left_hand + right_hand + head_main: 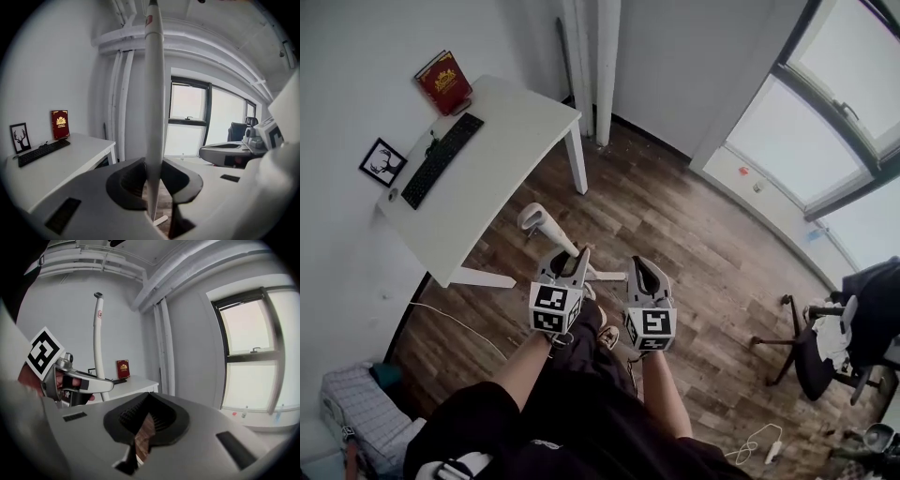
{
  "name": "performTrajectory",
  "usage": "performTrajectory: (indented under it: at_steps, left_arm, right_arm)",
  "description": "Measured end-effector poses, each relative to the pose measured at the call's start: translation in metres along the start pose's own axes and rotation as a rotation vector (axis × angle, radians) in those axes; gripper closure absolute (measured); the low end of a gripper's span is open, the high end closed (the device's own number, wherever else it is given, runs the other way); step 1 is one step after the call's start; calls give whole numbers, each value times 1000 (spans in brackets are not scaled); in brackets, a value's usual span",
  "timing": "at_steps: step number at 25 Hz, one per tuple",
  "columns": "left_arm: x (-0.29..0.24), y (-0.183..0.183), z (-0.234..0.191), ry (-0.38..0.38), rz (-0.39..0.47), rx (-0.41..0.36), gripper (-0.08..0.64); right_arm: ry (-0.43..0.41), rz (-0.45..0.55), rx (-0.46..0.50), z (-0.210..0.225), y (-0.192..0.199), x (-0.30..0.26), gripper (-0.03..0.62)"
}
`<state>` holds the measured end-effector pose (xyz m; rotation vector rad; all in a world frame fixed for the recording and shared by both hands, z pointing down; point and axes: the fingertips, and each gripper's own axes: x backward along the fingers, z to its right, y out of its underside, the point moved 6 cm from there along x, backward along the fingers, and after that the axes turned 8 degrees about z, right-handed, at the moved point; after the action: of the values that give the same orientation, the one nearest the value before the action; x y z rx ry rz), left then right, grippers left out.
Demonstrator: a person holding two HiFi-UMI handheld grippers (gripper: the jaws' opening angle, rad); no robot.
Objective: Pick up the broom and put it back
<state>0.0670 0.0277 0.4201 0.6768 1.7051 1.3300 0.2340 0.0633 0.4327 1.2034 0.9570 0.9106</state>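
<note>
The broom's white handle stands upright between the jaws of my left gripper, which is shut on it. In the head view the handle's top rises toward the camera from the left gripper. My right gripper is held just to the right of it, apart from the broom, over the wood floor. Its jaws are shut with nothing between them; only a slit of floor shows. In the right gripper view the handle rises from the left gripper.
A white desk stands at the left with a keyboard, a red book and a framed picture. White pipes run up the far wall. A black chair is at the right, a white cable on the floor.
</note>
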Motion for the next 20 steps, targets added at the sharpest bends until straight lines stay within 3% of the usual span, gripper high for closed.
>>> performTrajectory:
  at_steps: [9,20]
  left_arm:
    - [-61,27,-12,-17,-75,77,477]
    - [-119,39,-59,-70,-131,219,477]
  right_arm:
    - [-35,-70,31,36,3,-62,571]
    - [-166,-141,83,43,4,-176,571]
